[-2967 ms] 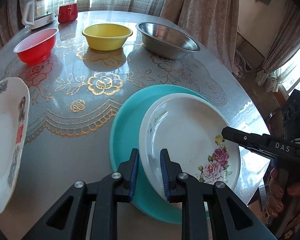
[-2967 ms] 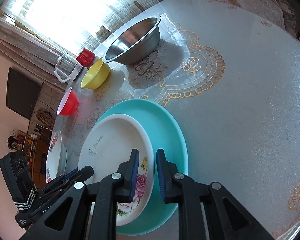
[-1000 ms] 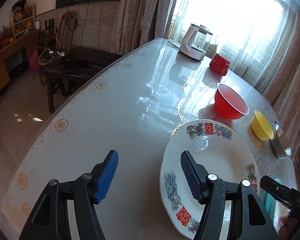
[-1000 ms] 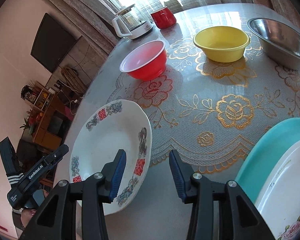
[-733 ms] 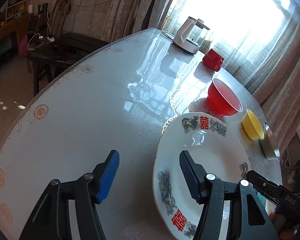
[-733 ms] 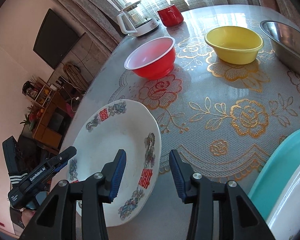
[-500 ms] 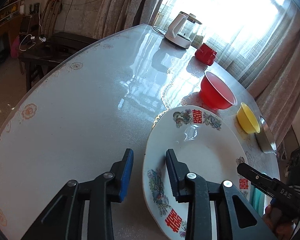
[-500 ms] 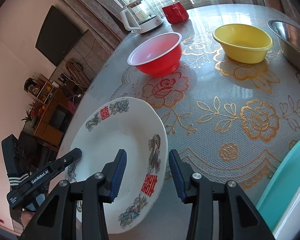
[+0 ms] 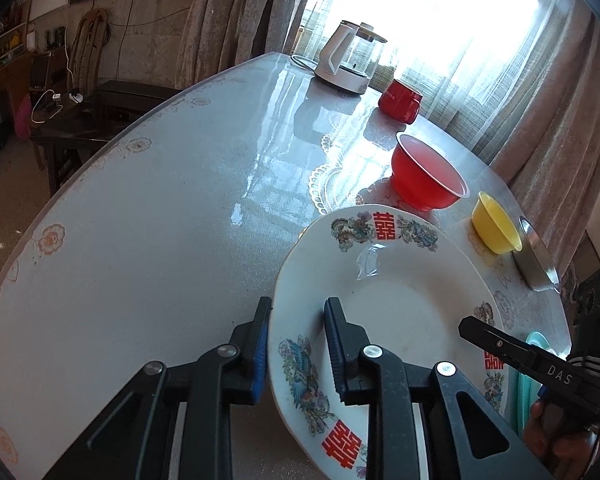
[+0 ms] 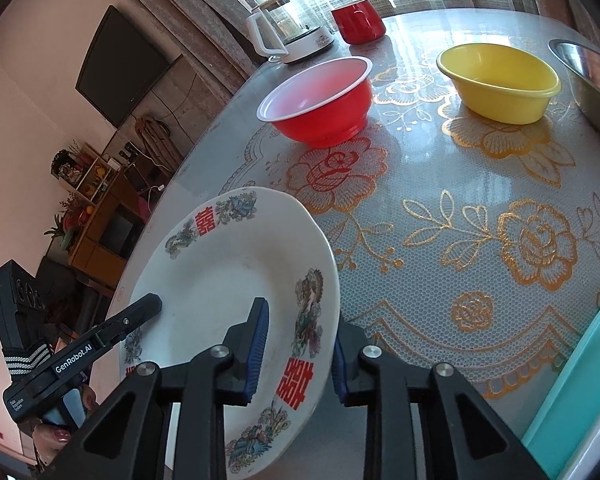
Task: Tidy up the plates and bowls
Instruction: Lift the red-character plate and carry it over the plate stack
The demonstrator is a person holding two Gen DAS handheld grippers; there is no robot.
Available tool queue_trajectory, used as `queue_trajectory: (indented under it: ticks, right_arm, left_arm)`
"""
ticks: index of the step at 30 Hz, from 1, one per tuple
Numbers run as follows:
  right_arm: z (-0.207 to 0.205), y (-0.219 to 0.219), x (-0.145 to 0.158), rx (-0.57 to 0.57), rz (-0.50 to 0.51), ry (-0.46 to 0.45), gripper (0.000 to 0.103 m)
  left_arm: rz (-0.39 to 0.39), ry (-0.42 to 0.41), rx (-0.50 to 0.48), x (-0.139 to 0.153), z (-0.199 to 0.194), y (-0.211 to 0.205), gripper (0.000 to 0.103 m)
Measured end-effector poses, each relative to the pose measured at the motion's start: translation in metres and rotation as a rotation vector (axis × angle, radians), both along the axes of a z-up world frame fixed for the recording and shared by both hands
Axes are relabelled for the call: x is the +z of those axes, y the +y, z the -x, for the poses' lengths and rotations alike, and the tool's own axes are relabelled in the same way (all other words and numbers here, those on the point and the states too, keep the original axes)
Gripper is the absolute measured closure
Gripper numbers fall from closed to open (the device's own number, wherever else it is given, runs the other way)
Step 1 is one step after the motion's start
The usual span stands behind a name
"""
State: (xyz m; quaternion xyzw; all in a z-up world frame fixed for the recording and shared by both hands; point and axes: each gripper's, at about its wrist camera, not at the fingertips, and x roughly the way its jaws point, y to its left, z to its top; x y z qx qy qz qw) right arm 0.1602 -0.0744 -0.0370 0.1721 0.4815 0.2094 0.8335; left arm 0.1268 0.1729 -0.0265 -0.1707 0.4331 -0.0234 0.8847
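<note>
Between my left jaws [image 9: 296, 344] and my right jaws [image 10: 298, 350], both closing over opposite rims of the plate [image 9: 384, 304] at the near edge of the surface [image 9: 148, 216], the hold is thin. If either pair bites only the sloping lip, I judge the glazed rim could slip or tilt. Beyond, the red bowl [image 10: 320, 100] and yellow bowl [image 10: 500, 80] could be knocked.

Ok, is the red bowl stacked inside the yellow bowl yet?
No, the red bowl and the yellow bowl stand apart on the table, each on its own.
</note>
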Motion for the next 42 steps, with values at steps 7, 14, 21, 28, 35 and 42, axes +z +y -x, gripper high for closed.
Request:
queue_trajectory:
  ticks: [7,14,21,28,35,42]
  right_arm:
    - [0.005,-0.005,-0.001,0.016,0.010,0.003,0.085]
    - [0.017,-0.012,0.003,0.034,0.034,0.002,0.085]
    - [0.038,-0.022,0.017,0.053,0.090,-0.043,0.085]
    - [0.054,-0.036,0.027,0.051,0.107,-0.088,0.085]
    - [0.067,-0.058,0.036,0.017,0.103,-0.103,0.085]
    - [0.088,-0.091,0.055,-0.037,0.095,-0.137,0.085]
  left_arm:
    - [-0.052,-0.006,-0.014,0.001,0.002,-0.005,0.076]
    - [-0.071,-0.024,-0.045,0.003,0.016,-0.017,0.075]
    - [-0.060,-0.034,-0.060,0.004,0.027,-0.031,0.075]
    - [-0.039,-0.046,-0.085,0.007,0.033,-0.045,0.075]
    - [-0.010,-0.054,-0.128,0.013,0.037,-0.066,0.075]
    - [0.000,-0.086,-0.198,0.033,0.035,-0.102,0.075]
